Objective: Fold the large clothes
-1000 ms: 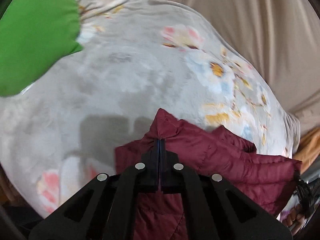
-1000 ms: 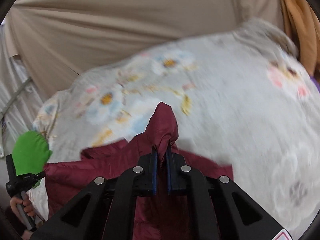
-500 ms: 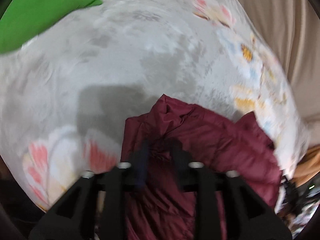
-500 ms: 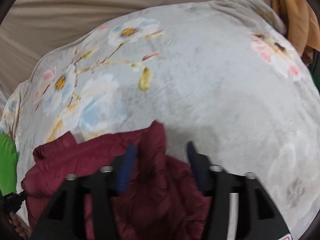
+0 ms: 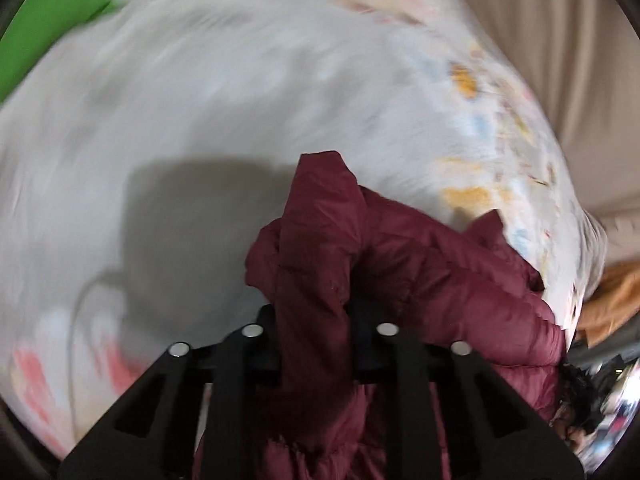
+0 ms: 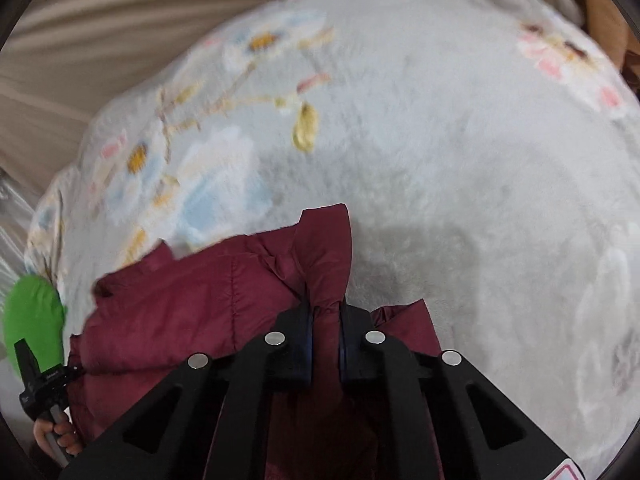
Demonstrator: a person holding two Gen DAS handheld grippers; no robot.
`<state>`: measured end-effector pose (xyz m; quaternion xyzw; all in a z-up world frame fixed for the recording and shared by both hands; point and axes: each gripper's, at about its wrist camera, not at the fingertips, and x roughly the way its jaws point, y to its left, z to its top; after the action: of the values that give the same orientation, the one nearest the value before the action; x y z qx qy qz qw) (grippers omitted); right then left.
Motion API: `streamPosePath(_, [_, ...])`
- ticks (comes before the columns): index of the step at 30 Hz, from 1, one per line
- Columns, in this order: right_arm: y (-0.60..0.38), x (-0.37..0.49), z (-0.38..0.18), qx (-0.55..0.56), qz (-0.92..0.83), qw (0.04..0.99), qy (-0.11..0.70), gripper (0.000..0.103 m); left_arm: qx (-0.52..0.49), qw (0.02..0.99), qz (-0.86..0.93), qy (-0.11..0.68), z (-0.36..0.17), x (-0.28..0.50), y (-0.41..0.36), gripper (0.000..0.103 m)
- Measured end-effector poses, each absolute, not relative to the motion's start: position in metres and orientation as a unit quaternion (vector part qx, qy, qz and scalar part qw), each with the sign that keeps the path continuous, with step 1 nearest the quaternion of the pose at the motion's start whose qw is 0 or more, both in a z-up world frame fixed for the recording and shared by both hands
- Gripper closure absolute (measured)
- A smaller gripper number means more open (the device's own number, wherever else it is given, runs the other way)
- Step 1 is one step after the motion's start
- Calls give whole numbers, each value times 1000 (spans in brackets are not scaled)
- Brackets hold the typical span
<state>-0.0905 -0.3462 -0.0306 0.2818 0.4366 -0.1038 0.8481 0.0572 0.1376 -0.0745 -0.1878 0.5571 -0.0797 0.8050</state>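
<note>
Fingers of the right gripper [image 6: 323, 344] were clamped on a raised pleat of the maroon puffer jacket [image 6: 208, 312], the pinched fabric standing up between the blue pads. Fingers of the left gripper [image 5: 316, 344] straddled a matching upright bunch of the jacket [image 5: 420, 280]; the cloth hid the pads, so whether they were pressing or merely around it could not be told. Between the two holds the jacket hung as one band, its long axis running side to side from gripper to gripper, the body draping below and toward the person. Ahead of both sets of fingers lay the floral blanket [image 6: 460, 140] on the bed, apparently below the jacket rather than touching it. Neither hand looked nearer; laying the garment forward would likely need both to travel together. A green cloth [image 5: 52, 20] lay at the blanket's left edge, beige sheet [image 5: 560, 40] beyond.
</note>
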Motion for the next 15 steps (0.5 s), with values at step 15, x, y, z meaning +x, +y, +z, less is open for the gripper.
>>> streamPosePath(15, [-307, -112, 33, 133, -214, 878, 408, 79, -42, 877, -49, 475, 8, 53, 96, 73])
